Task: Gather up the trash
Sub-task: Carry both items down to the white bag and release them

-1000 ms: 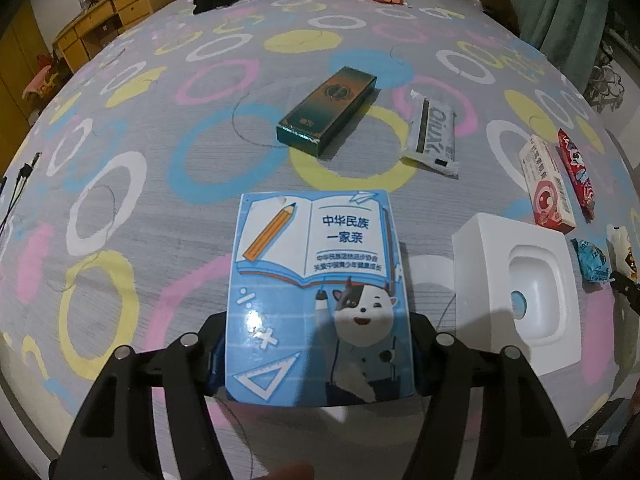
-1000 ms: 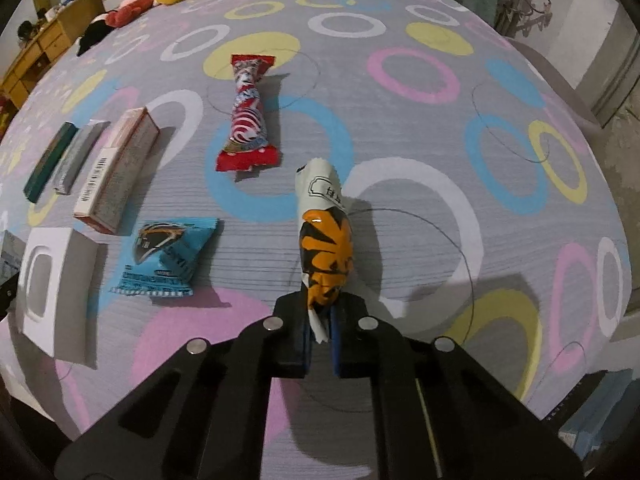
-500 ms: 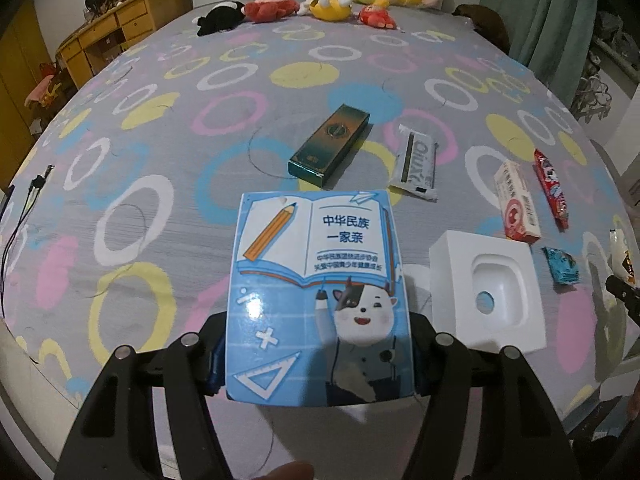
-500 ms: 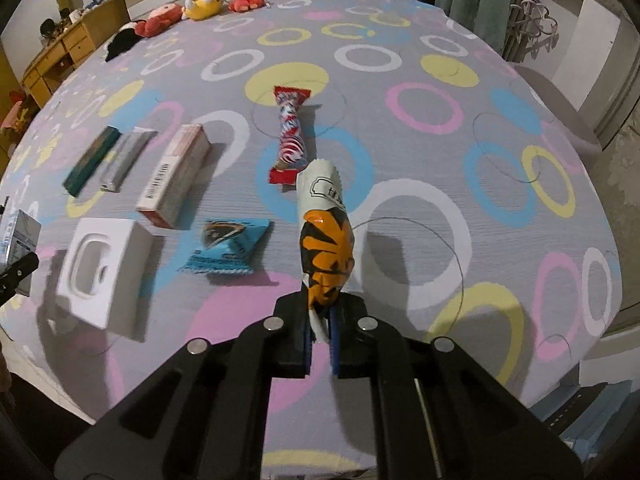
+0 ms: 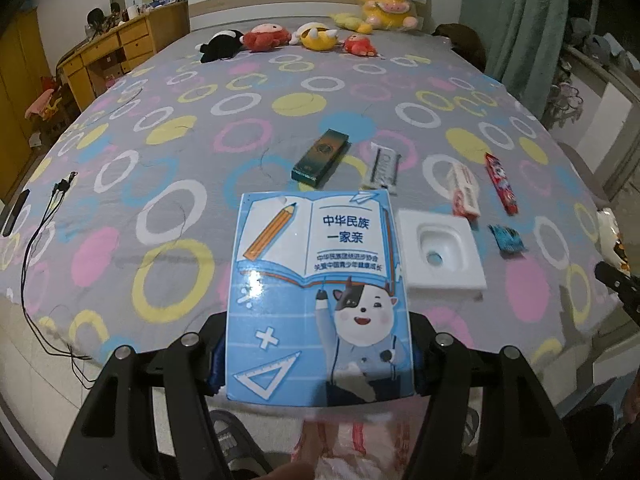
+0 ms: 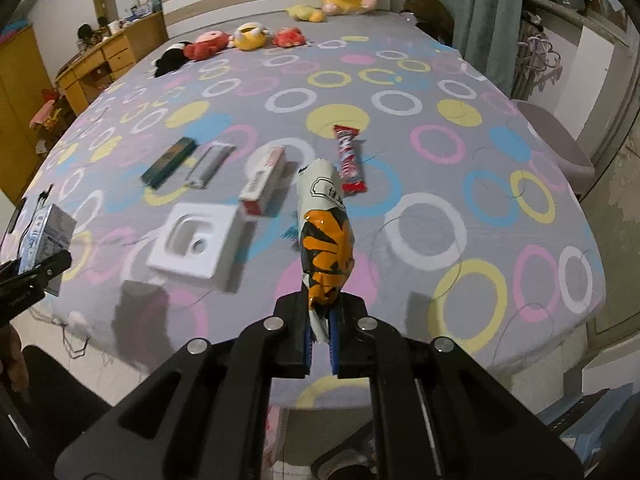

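My left gripper (image 5: 316,354) is shut on a blue carton (image 5: 318,296) printed with a pencil, a book and a cartoon cow, held up over the bed's near edge. The same carton (image 6: 46,236) shows at the left of the right wrist view. My right gripper (image 6: 320,334) is shut on the tail of an orange, black and white snack wrapper (image 6: 326,240). Still lying on the ringed bedspread are a dark green box (image 5: 320,155), a grey wrapper (image 5: 383,166), a red-and-white box (image 5: 464,194), a red candy bar (image 5: 500,182), a blue packet (image 5: 506,238) and a white moulded tray (image 5: 438,254).
Plush toys (image 5: 288,38) line the headboard end of the bed (image 5: 160,152). Black cables (image 5: 48,216) trail over its left edge. A wooden dresser (image 5: 120,52) stands at the left, curtains (image 5: 516,12) at the right. A pink-printed bag (image 5: 352,448) and a slipper (image 5: 236,444) lie on the floor below.
Both grippers have pulled back and risen from the bed with their loads, so the bed's near edge and the floor now show. The items left on the bedspread look smaller and farther off.
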A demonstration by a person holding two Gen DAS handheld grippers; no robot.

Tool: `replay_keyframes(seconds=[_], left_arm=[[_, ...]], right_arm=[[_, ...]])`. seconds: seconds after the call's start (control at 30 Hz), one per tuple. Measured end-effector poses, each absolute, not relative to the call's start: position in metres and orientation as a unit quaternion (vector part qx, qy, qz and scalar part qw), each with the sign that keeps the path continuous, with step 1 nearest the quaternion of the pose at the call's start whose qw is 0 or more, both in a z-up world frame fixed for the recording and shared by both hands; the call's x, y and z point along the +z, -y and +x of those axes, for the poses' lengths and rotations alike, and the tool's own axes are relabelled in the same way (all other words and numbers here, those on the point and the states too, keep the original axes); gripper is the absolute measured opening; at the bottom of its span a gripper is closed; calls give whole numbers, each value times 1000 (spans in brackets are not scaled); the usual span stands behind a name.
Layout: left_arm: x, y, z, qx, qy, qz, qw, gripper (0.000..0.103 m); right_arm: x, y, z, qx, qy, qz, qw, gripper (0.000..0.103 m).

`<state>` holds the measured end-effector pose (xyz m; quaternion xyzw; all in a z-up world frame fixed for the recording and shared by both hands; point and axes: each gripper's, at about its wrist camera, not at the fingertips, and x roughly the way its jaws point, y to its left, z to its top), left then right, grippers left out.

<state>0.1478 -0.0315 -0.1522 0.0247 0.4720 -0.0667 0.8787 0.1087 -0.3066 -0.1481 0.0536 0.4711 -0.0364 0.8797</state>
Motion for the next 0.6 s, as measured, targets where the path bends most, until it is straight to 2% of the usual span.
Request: replay_keyframes(seconds=[0.37, 0.6], left_arm=[[-163, 29, 79, -83, -489, 32, 868, 63], [-188, 33, 46, -102, -504, 51, 856, 63]], right_arm=[[-148, 255, 52, 3, -471, 47, 881, 7], [-163, 232, 21, 23, -483, 41, 874, 7]])
